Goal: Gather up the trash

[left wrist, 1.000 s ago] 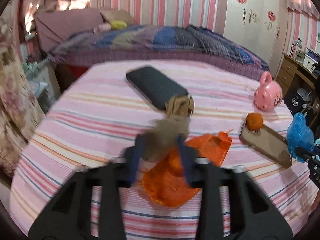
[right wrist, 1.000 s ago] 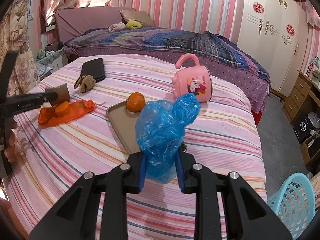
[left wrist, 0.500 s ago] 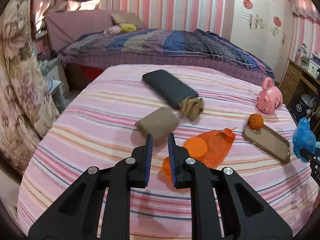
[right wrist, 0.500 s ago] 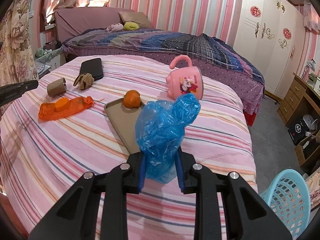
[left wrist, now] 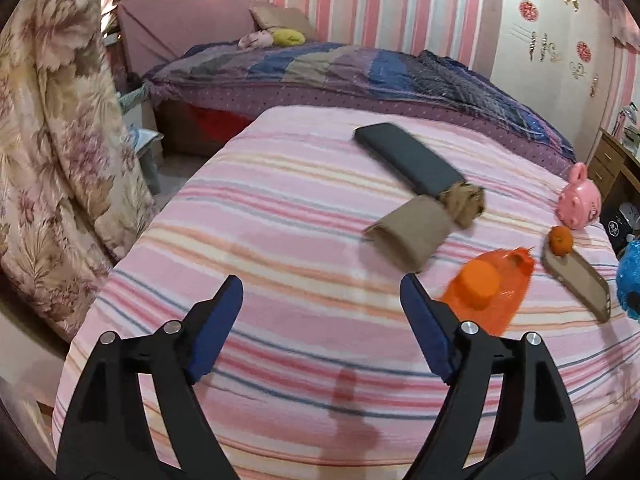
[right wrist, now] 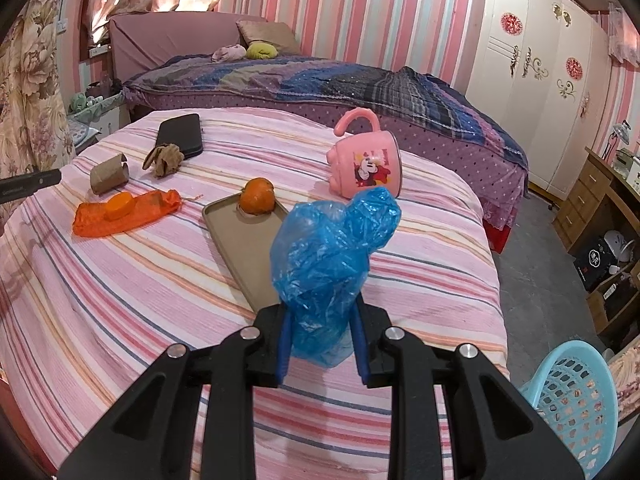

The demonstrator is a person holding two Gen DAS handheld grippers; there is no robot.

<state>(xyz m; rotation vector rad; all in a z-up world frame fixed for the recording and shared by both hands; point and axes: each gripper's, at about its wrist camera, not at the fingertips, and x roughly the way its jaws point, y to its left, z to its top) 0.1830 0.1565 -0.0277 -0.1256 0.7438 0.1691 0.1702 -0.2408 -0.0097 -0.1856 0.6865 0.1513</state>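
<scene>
My right gripper (right wrist: 320,340) is shut on a crumpled blue plastic bag (right wrist: 332,256), held above the table's right part. My left gripper (left wrist: 322,308) is open and empty, above the near left of the pink striped tablecloth (left wrist: 280,216). A brown cardboard tube (left wrist: 412,232) lies ahead of it to the right; it also shows in the right wrist view (right wrist: 109,175). Beside the tube lie an orange plastic bag with an orange cap on it (left wrist: 488,292) (right wrist: 124,214) and a crumpled brown wad (left wrist: 466,202) (right wrist: 164,159).
A tan tray (right wrist: 240,248) with a tangerine (right wrist: 257,196) sits mid-table. A pink mug (right wrist: 366,166) lies on its side behind it. A black case (left wrist: 408,158) lies at the far side. A light blue basket (right wrist: 576,400) stands on the floor at the right. A bed is behind the table.
My left gripper let go of the cardboard tube, which now lies on the cloth, then drew back left and opened wide. The right gripper holds the blue bag steady.
</scene>
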